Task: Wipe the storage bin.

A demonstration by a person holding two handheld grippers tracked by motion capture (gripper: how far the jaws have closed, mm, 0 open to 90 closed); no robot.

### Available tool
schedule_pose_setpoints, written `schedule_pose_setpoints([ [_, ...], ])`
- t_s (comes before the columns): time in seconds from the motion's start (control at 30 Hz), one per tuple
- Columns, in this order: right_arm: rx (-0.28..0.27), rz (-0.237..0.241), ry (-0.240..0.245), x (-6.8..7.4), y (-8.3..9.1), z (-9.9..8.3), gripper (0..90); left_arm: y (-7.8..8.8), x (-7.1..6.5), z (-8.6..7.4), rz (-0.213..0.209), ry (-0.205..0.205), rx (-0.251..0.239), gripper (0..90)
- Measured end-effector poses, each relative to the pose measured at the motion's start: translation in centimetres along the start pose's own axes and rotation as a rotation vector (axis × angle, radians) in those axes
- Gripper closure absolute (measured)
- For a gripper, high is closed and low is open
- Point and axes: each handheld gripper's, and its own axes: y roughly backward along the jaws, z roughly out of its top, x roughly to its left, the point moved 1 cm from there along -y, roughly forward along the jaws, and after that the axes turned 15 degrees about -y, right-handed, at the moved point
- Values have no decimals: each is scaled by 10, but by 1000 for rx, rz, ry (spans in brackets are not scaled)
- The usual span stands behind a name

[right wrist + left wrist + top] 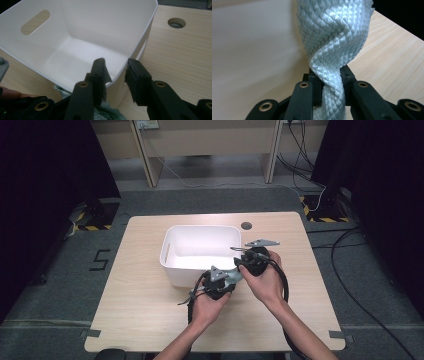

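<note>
Pale, waffle-woven cloth (pixel 332 37): soft, light, limp; twisted, clamped in left gripper (pixel 328 82) beside white plastic bin (pixel 200 247) on table (pixel 140 300). Regrip at bunched twist. Right gripper (pixel 116 72): open, empty.

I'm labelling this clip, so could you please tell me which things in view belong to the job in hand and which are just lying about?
In use:
- left tool, shut on the white woven cloth
- right tool, jaws apart at the bin's near wall
- white bin

Lying about:
- table's cable hole
- cables on the floor
</note>
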Motion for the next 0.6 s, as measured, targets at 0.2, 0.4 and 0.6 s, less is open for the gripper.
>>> schedule_pose_setpoints([
  [0.2,0,1,1,0,0,0,679,-5,-2,-4,8,-6,4,770],
  [0.4,0,0,0,0,0,0,679,-9,-2,-8,10,-12,14,770],
  [0.6,0,1,2,0,0,0,679,-15,-4,-14,19,-22,29,770],
])
